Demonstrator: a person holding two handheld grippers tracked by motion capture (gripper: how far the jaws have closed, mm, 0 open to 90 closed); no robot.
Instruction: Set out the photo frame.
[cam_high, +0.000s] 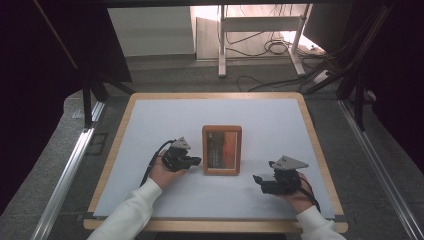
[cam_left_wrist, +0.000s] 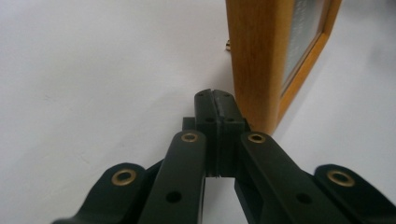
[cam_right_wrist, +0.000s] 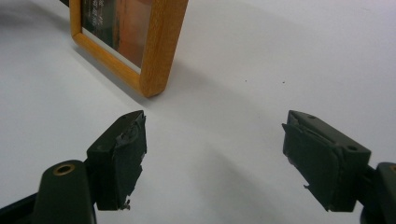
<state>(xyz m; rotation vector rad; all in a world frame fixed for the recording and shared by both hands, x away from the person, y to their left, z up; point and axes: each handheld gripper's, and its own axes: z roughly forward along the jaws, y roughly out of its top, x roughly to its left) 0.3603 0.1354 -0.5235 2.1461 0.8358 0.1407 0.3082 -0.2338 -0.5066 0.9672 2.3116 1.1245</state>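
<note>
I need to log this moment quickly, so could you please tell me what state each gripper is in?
Left gripper: shut, holding nothing, tips beside the wooden picture frame.
Right gripper: open, nothing between its jaws, short of the frame.

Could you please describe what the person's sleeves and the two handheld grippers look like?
Both forearms wear white long sleeves. The left gripper and right gripper are black, each topped by a grey three-cornered plate and trailing a black cable. Their fingers carry brass-coloured rivets and worn dark pads.

**Wood, glass and matt plastic**

The picture frame (cam_high: 222, 150) is smooth, satin-finished wood around a glossy glass pane. The table (cam_high: 150, 125) has a matt white top edged in pale wood. Both grippers' jaws are matt black plastic with brass-coloured rivets.
</note>
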